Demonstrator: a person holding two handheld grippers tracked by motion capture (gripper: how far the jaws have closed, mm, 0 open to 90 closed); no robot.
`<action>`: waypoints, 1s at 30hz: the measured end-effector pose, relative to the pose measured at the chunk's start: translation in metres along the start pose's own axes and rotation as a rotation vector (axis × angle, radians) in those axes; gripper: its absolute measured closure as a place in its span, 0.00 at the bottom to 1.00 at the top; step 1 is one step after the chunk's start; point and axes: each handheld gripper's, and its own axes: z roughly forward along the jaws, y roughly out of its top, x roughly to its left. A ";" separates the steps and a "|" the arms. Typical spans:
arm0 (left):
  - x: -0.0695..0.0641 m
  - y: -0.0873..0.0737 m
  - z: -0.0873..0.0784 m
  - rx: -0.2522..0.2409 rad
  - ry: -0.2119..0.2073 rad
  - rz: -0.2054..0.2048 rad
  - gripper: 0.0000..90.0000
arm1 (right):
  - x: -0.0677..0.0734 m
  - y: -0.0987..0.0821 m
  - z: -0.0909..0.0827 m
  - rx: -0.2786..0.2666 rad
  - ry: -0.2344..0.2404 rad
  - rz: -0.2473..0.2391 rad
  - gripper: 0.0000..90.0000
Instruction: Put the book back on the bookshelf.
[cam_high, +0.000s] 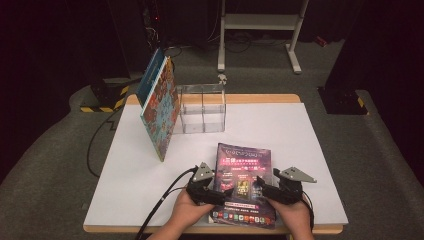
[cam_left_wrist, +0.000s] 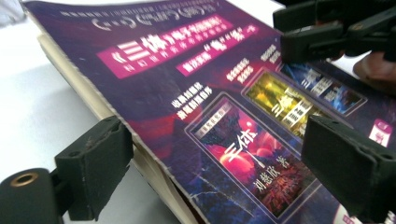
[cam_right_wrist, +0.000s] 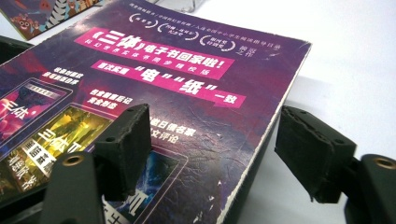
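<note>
The purple book lies flat on the white table, in front of the clear plastic box, its long axis running away from the person. Pink banners on its cover carry white Chinese text, "三体" among it; the smaller lines are hard to read. The left gripper and right gripper each straddle a side edge of the book, jaws apart, apparently not pressing it. Left of the box, two colourful books lean upright.

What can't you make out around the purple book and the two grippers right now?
- Purple book: near corners hidden by hands, high view.
- Left gripper: whether its pads touch the book, unclear.
- Right gripper: same; the book's underside is hidden.
- Colourful book: its support is unclear.
</note>
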 end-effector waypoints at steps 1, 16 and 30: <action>0.001 -0.001 0.000 -0.006 0.002 -0.012 0.12 | -0.002 -0.001 0.000 0.004 0.008 0.014 0.28; 0.006 -0.006 0.006 0.014 0.027 -0.039 0.09 | -0.009 -0.003 0.010 0.036 0.103 0.130 0.19; 0.002 -0.006 0.010 0.024 0.013 -0.027 0.09 | -0.014 -0.004 0.010 0.056 0.133 0.164 0.19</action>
